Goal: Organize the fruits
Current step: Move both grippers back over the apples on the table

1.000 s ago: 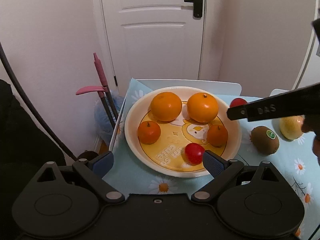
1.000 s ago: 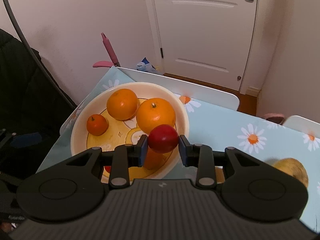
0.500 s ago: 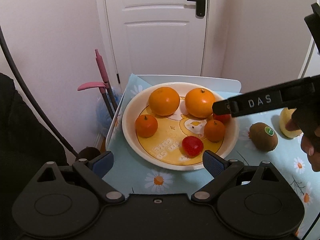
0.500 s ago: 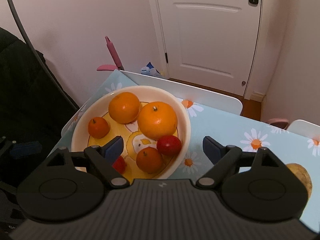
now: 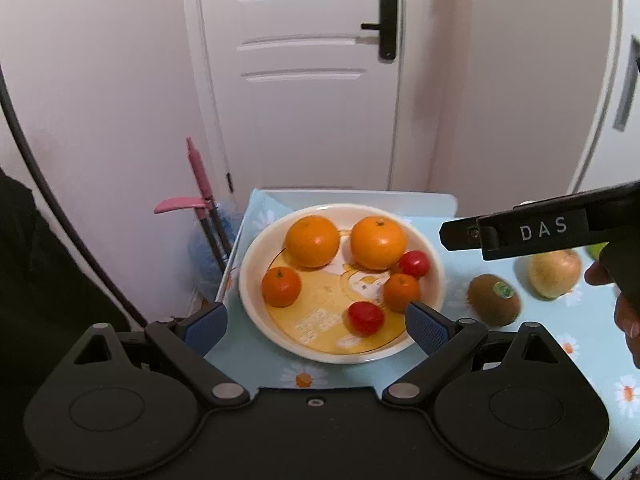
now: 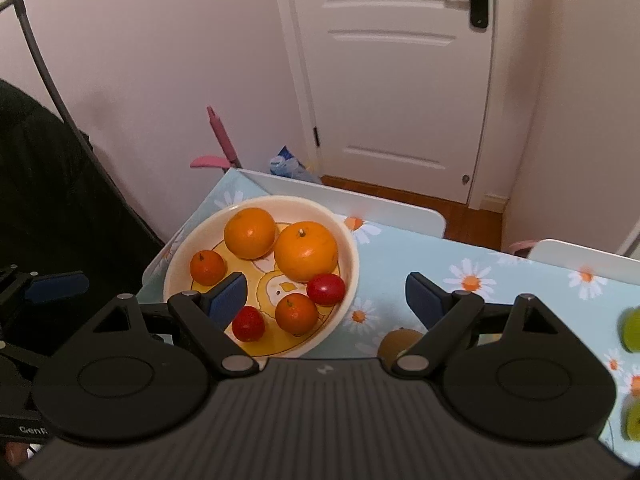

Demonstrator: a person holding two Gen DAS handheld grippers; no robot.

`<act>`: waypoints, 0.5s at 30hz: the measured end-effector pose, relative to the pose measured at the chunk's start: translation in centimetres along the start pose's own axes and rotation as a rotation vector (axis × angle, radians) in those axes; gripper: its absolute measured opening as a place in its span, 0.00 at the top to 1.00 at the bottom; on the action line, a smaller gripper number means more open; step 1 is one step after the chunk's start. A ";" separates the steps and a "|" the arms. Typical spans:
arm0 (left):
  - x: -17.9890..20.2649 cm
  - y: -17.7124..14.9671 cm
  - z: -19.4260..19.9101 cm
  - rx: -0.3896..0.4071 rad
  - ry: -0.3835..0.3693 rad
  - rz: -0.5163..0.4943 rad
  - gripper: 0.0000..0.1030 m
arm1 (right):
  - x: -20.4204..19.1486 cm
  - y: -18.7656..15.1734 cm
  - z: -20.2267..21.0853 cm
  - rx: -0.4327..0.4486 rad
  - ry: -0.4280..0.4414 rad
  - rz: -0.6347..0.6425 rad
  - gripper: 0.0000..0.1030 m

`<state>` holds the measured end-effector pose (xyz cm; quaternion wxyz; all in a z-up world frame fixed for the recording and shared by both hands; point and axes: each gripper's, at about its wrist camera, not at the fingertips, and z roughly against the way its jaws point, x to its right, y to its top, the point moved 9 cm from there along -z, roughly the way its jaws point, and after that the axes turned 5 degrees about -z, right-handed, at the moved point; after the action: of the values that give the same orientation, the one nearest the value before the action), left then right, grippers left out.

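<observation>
**Red fruit dropped in the plate; loose fruit waited beyond the right tongs**

Between the earlier frames and this one, the right tongs [image 6: 326,294] had let go of the small red fruit [image 6: 326,289] and drawn back from the plate [image 6: 352,256]; their jaws stood wide apart with nothing between them. That fruit lay inside the plate, just ahead of the spread pads, touching the nearer big orange [image 6: 306,251] and close to the rim.

The left tongs [image 5: 316,320] were also released and empty, hovering at the near edge of the plate. A second red fruit [image 5: 366,319] sat between their pads, a small mandarin [image 5: 401,292] just by the right-hand pad, and another mandarin [image 5: 281,287] ahead of the left-hand pad. Two large oranges filled the far side.

Farther out, to the right of the left tongs, a kiwi [image 5: 494,299] and a yellow pear-like fruit [image 5: 554,273] lay on the daisy tablecloth [image 5: 560,332], well outside the plate. In the right wrist view the kiwi peeked from under the right-hand finger, and green fruits [image 6: 632,328] showed at the far right edge.

Several risks seemed likely. The plate sat near the table corner, so a push from either tool could have slid it toward the edge. The red fruit rested near the rim and might have rolled out if a neighbour was nudged. The kiwi, being round and half hidden beneath the right tongs, could have been knocked away on approach. With both tools working beside the same plate, they could also have collided.
</observation>
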<state>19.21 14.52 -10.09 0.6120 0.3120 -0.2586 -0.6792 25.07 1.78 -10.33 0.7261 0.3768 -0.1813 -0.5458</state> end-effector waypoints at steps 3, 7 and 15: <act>0.5 0.7 0.8 0.024 -0.021 -0.025 0.05 | 0.4 0.2 1.7 0.022 -0.018 -0.026 0.02; 1.4 1.6 1.4 0.056 -0.055 -0.062 0.05 | 1.2 0.1 3.9 0.053 -0.059 -0.061 0.01; 4.5 2.6 1.8 0.081 -0.117 -0.146 0.05 | 5.2 -1.6 8.0 0.081 -0.146 -0.141 0.01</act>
<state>19.36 9.68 -7.51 0.5317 0.3143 -0.2979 -0.7278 20.37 -6.01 -7.14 0.6551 0.3768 -0.2286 -0.6137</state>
